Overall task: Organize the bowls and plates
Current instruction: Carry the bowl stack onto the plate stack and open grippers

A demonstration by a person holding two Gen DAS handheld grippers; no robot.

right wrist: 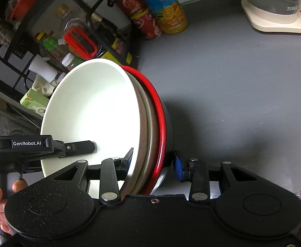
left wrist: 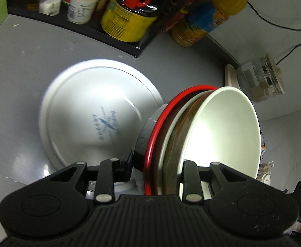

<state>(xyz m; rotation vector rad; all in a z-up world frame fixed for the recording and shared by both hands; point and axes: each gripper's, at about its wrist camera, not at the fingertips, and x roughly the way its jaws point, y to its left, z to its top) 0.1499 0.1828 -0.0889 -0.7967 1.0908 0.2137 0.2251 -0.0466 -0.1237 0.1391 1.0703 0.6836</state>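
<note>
The stack of bowls [left wrist: 202,140] hangs on edge above the surface [left wrist: 16,72]. The left gripper [left wrist: 156,164] and the right gripper [right wrist: 152,162] each clamp its rim from opposite sides. The white plate [left wrist: 92,113] lies flat just left of the stack, nearer the left gripper.

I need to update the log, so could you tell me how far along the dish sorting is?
Done: several bowls are nested into one stack, including a red-rimmed one. In hand: both the left gripper and right gripper straddle its rims, tilted. Left: the white plate lies alone on the counter.
</note>
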